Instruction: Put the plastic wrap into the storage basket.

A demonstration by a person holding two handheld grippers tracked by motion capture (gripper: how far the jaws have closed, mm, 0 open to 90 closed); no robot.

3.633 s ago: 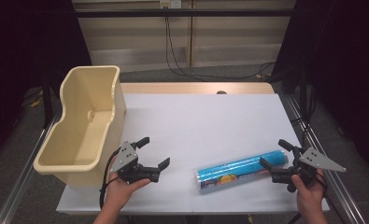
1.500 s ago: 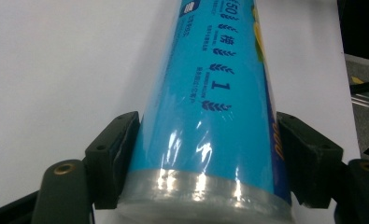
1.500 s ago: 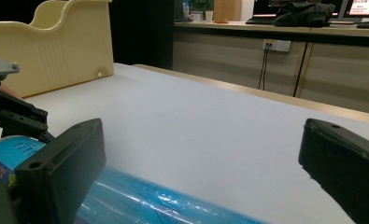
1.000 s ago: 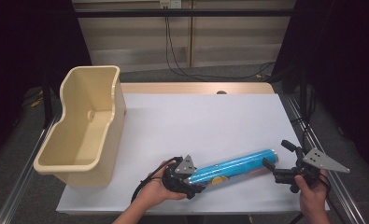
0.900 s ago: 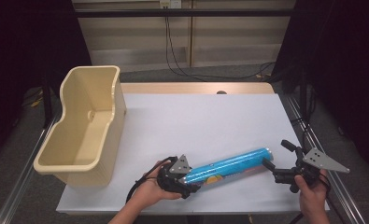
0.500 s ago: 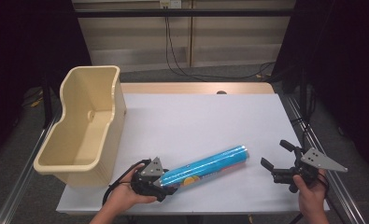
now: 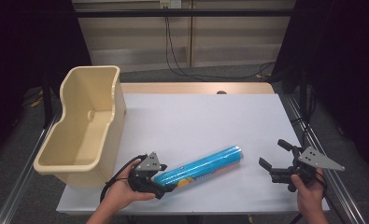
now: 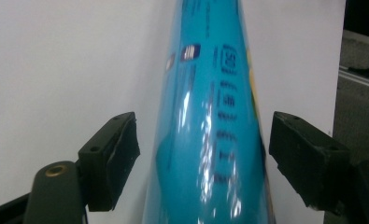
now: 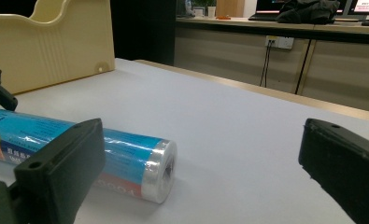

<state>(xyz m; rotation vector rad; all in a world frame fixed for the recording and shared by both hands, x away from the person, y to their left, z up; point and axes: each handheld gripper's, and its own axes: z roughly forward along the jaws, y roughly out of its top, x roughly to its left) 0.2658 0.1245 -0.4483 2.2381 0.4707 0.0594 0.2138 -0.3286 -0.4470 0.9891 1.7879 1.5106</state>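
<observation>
A blue plastic-wrapped roll (image 7: 201,168) lies slantwise on the white table near its front edge. My left gripper (image 7: 164,183) sits at the roll's lower left end. Its jaws have just been opening, and in the left gripper view the roll (image 8: 210,130) runs between the two pads (image 8: 114,154) with a gap on each side. My right gripper (image 7: 272,154) stands open at the front right, a short way off the roll's far end. The right gripper view has the roll's clear-wrapped end (image 9: 161,170) lying ahead of its wide-apart jaws.
A cream plastic bin (image 7: 119,100) stands at the table's left edge, just beyond the left hand; it also rises at the back left in the right gripper view (image 9: 46,51). The white table top (image 7: 196,116) stretches bare behind the roll. Cables hang behind the table.
The left gripper dragged the roll leftward toward the bin, away from the right gripper, and its jaws have come off the roll. The right gripper has stayed put.
</observation>
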